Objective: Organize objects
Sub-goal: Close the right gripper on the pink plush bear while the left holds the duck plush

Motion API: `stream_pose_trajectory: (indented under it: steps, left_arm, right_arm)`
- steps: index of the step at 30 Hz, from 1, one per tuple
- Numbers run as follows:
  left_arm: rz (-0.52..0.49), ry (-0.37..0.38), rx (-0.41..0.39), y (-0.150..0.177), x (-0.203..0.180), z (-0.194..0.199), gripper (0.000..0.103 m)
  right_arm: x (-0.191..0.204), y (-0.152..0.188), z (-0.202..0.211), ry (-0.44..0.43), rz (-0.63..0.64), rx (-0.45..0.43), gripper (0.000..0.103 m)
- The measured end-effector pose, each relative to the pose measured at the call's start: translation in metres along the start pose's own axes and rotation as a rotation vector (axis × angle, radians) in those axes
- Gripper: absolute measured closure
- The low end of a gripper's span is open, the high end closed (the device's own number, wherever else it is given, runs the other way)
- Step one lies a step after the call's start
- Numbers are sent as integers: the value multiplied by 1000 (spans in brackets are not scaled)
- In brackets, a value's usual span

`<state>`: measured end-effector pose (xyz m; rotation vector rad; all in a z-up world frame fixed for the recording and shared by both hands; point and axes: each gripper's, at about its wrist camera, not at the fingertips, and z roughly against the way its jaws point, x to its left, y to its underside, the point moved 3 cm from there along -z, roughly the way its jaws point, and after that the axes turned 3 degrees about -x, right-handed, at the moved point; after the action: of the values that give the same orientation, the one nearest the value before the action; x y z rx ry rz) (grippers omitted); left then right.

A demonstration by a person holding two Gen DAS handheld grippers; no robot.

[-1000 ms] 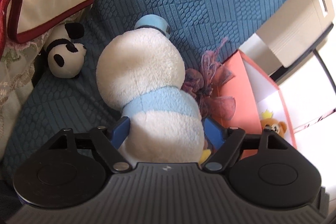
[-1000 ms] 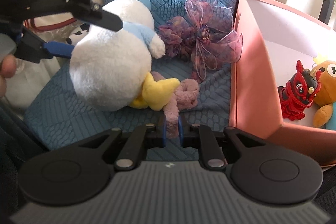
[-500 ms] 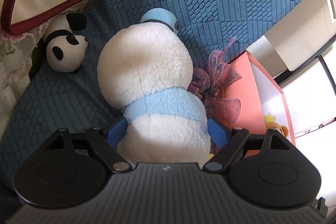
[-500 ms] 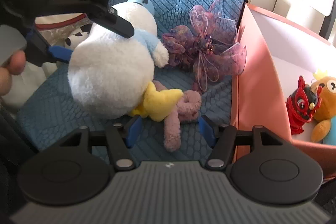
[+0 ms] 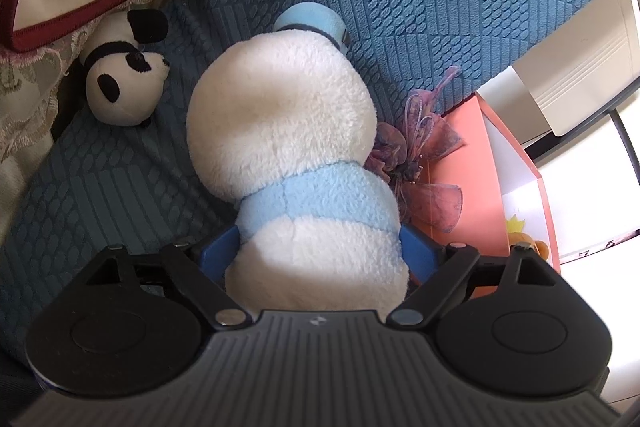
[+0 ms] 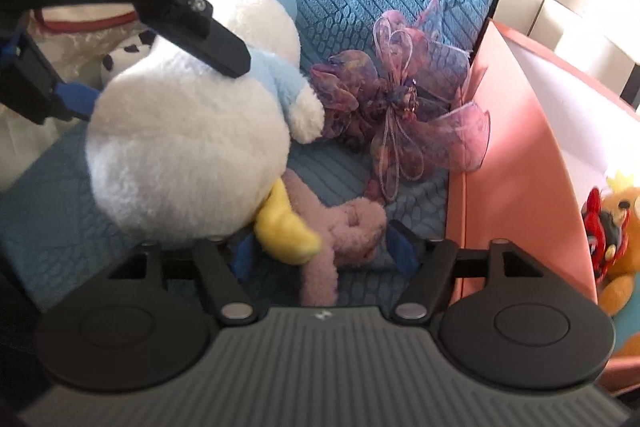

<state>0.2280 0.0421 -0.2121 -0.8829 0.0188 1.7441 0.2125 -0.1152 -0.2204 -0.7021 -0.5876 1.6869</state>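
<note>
Now we see the left gripper [image 5: 320,255] pads against the white plush duck [image 5: 296,163], just widening — the right gripper [image 6: 324,247] by the duck's yellow foot, widening around a pink plush [image 6: 344,227], no grip.

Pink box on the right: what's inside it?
In the pink box: an orange plush and a red figure against its white lining. The box wall and frame edge hide the rest.

no readable text, labels or numbers
</note>
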Motion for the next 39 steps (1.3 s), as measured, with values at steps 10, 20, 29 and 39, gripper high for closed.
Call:
stream_pose_trajectory:
  steps: [10, 20, 29, 39]
  left_arm:
    - [14, -4, 17, -1, 1, -7, 9]
    - [34, 12, 53, -2, 3, -23, 4]
    - [62, 10, 70, -3, 7, -43, 3]
    - [22, -10, 1, 1, 2, -30, 12]
  right_arm:
    - [-5, -5, -16, -35, -18, 6, 34]
    - [-4, -6, 0, -29, -41, -9, 50]
    - [-4, -5, 3, -34, -50, -16, 52]
    - [-8, 0, -8, -22, -102, -5, 42]
